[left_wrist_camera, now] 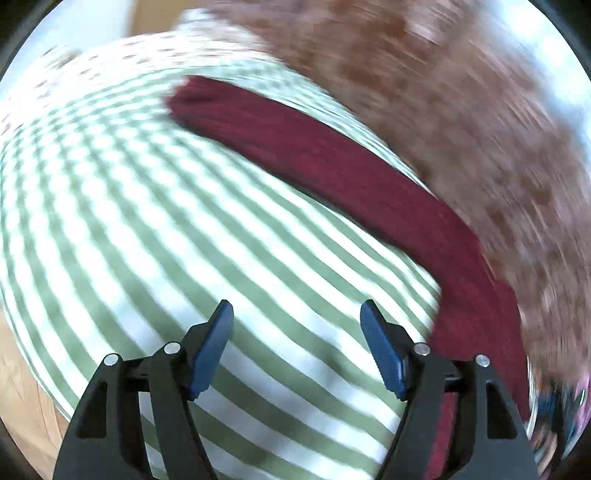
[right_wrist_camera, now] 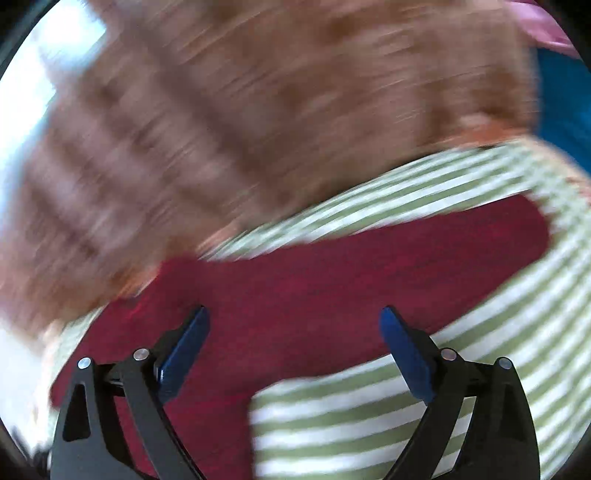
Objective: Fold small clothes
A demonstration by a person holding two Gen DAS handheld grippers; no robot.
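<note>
A dark red small garment (left_wrist_camera: 354, 177) lies as a long band on a green-and-white striped cloth (left_wrist_camera: 147, 221). My left gripper (left_wrist_camera: 297, 314) is open and empty over the stripes, just left of the garment's near end. In the right wrist view the dark red garment (right_wrist_camera: 332, 280) spreads wide under my right gripper (right_wrist_camera: 295, 321), which is open and empty just above it. The striped cloth (right_wrist_camera: 369, 424) shows below and to the right. Both views are blurred by motion.
A brown patterned fabric (left_wrist_camera: 461, 110) lies beyond the garment; it also fills the top of the right wrist view (right_wrist_camera: 258, 110). Blue (right_wrist_camera: 565, 103) and pink (right_wrist_camera: 539, 22) items sit at the far right. Wooden floor (left_wrist_camera: 26, 387) shows at lower left.
</note>
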